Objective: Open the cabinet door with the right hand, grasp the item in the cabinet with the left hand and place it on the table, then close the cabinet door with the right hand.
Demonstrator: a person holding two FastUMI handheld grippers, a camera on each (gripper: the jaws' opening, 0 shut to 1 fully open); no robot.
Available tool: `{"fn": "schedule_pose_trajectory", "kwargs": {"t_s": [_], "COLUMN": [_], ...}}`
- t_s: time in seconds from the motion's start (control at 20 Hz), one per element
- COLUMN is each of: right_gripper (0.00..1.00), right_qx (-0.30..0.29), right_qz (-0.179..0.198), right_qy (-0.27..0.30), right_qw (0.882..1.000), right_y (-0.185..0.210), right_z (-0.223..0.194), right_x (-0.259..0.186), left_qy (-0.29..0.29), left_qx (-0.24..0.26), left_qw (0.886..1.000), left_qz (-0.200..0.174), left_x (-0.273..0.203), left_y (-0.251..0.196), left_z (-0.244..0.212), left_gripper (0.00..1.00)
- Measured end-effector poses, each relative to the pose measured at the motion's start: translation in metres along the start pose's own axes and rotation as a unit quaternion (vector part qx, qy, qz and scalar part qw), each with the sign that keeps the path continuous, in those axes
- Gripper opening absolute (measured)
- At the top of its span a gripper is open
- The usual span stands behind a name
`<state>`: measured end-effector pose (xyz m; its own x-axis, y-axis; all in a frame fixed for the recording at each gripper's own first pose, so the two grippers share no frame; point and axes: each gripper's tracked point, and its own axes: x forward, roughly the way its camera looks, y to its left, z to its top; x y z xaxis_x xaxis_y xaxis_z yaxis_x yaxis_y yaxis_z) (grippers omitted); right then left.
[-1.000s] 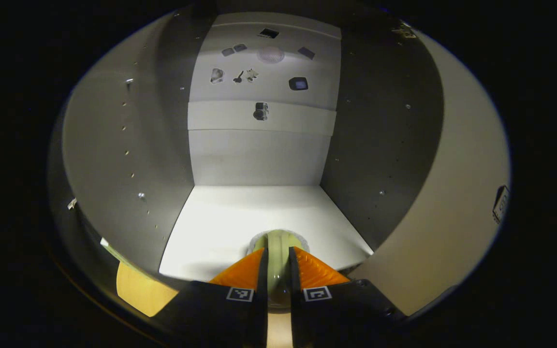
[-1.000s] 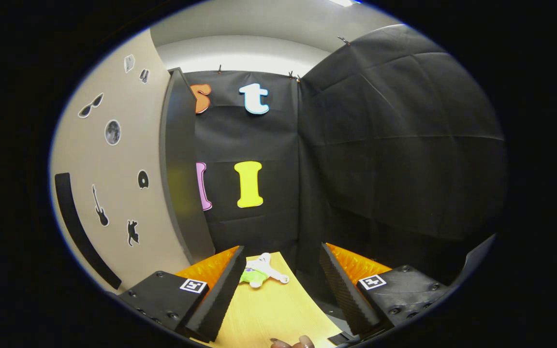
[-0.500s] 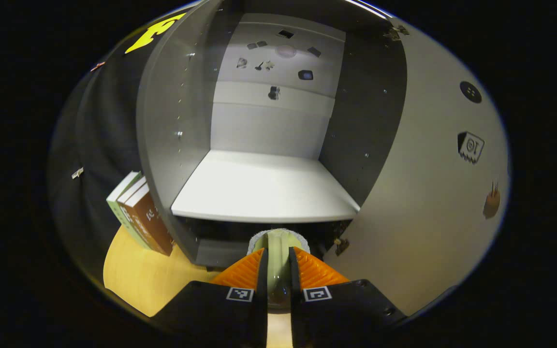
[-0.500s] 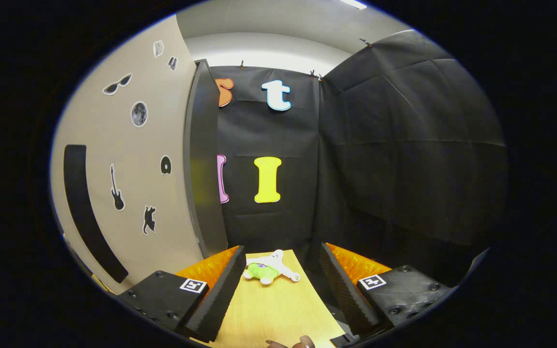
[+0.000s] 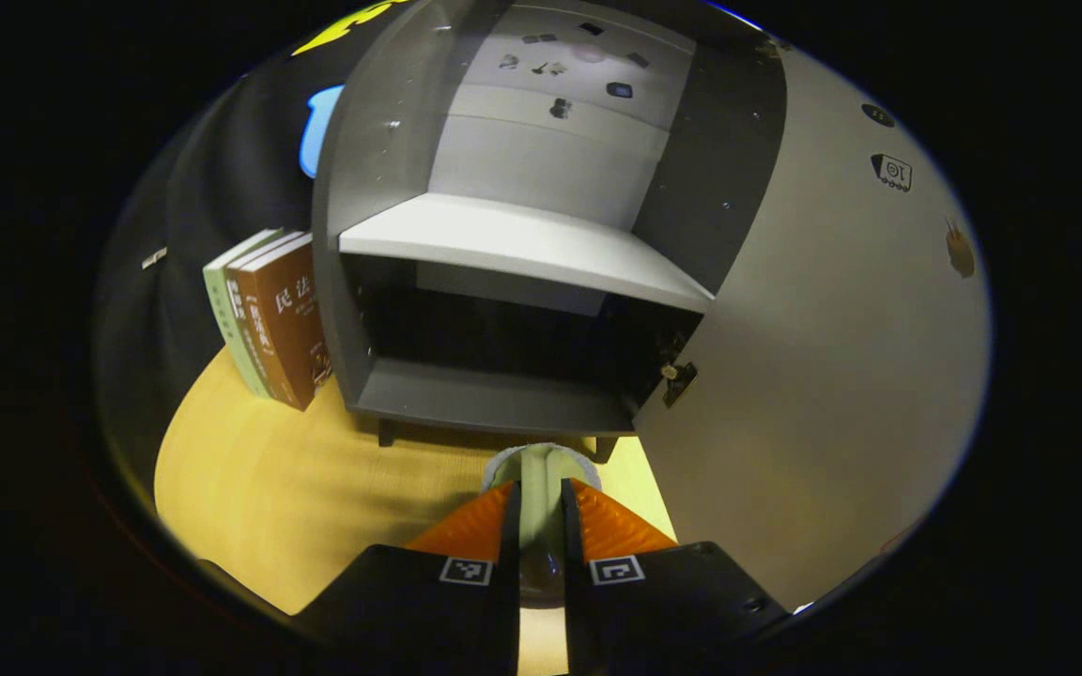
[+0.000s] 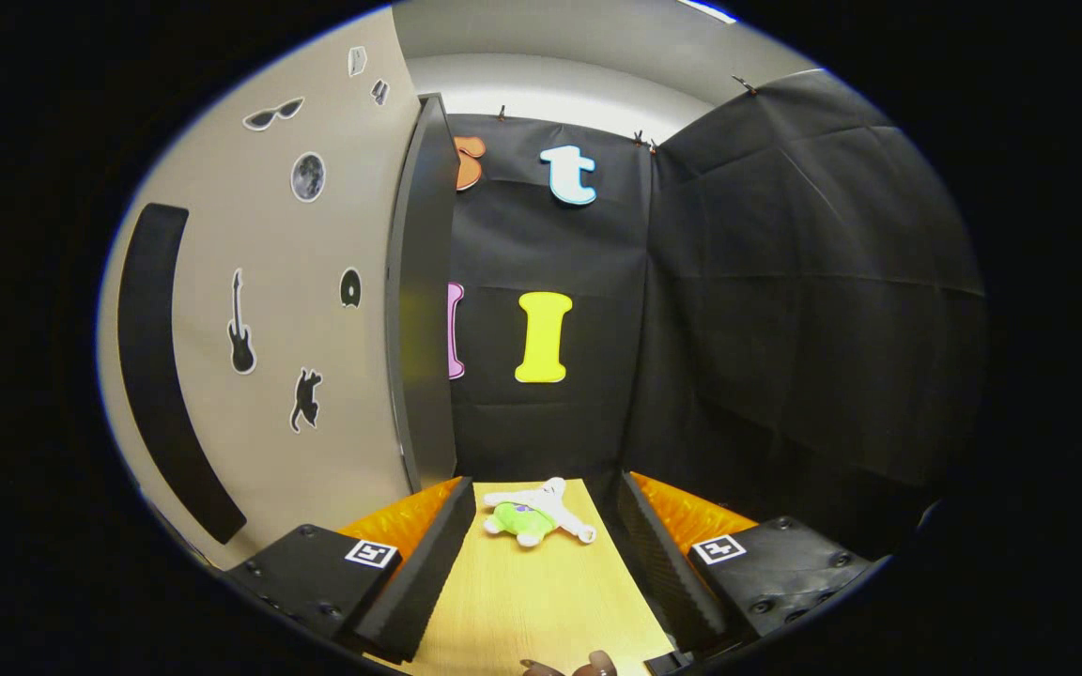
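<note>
I'm seeing books (image 5: 269, 319) at 9 o'clock beside the open cabinet (image 5: 503, 263), door (image 5: 823, 357) swung out at 3. My left gripper (image 5: 539, 526) is pinching the pale round item (image 5: 541, 469) above the table (image 5: 316, 488). My right gripper (image 6: 546, 554) is spread wide, nothing between; plush toy (image 6: 532, 512) lying at 12 past it.

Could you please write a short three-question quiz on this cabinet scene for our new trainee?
1. True or false: the cabinet door is open.
2. What does the left hand-held gripper hold: A a pale green item, B a book, C nothing?
3. Fill in: the plush toy lies on the ____, ahead of the open right hand-held gripper.

Key: 1 true; 2 A; 3 table.
</note>
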<state>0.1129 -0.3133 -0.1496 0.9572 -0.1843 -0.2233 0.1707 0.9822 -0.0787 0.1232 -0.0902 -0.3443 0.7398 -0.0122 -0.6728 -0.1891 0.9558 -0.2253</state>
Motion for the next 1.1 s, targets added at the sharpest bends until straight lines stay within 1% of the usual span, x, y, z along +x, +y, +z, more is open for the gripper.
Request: {"fn": "schedule_pose_trajectory", "kwargs": {"t_s": [0.15, 0.25, 0.3, 0.35, 0.5, 0.6, 0.75, 0.9, 1.1], "right_gripper": [0.98, 0.98, 0.95, 0.98, 0.98, 0.98, 0.98, 0.98, 0.98], "right_qx": [-0.001, 0.001, 0.002, 0.004, 0.005, 0.002, 0.004, 0.006, 0.012], "right_qz": [-0.001, -0.008, -0.009, -0.009, -0.012, -0.015, -0.014, -0.015, -0.016], "right_qy": [0.003, 0.01, 0.015, 0.018, 0.028, 0.031, 0.035, 0.035, 0.032], "right_qw": [1.0, 1.0, 1.0, 1.0, 1.0, 0.999, 0.999, 0.999, 0.999], "right_y": [0.001, 0.002, 0.002, 0.004, 0.005, 0.005, 0.006, 0.003, 0.0], "right_z": [-0.004, -0.009, -0.013, -0.015, -0.022, -0.025, -0.028, -0.027, -0.025], "right_x": [0.001, 0.004, 0.005, 0.005, 0.006, 0.005, 0.002, 0.0, -0.004], "left_qy": [0.023, 0.027, 0.029, 0.033, 0.042, 0.046, 0.045, 0.051, 0.052], "left_qx": [-0.024, -0.019, -0.017, -0.018, -0.02, -0.015, -0.009, 0.011, 0.012], "left_qw": [0.999, 0.999, 0.999, 0.999, 0.998, 0.997, 0.998, 0.997, 0.997], "left_qz": [0.02, 0.038, 0.038, 0.038, 0.041, 0.052, 0.051, 0.054, 0.05], "left_x": [0.014, 0.023, 0.027, 0.031, 0.041, 0.044, 0.049, 0.052, 0.052], "left_y": [0.021, 0.035, 0.04, 0.043, 0.047, 0.049, 0.05, 0.055, 0.053], "left_z": [-0.045, -0.076, -0.09, -0.106, -0.138, -0.153, -0.164, -0.174, -0.178], "left_gripper": [0.23, 0.23, 0.23, 0.23, 0.23, 0.23, 0.24, 0.24, 0.27]}}
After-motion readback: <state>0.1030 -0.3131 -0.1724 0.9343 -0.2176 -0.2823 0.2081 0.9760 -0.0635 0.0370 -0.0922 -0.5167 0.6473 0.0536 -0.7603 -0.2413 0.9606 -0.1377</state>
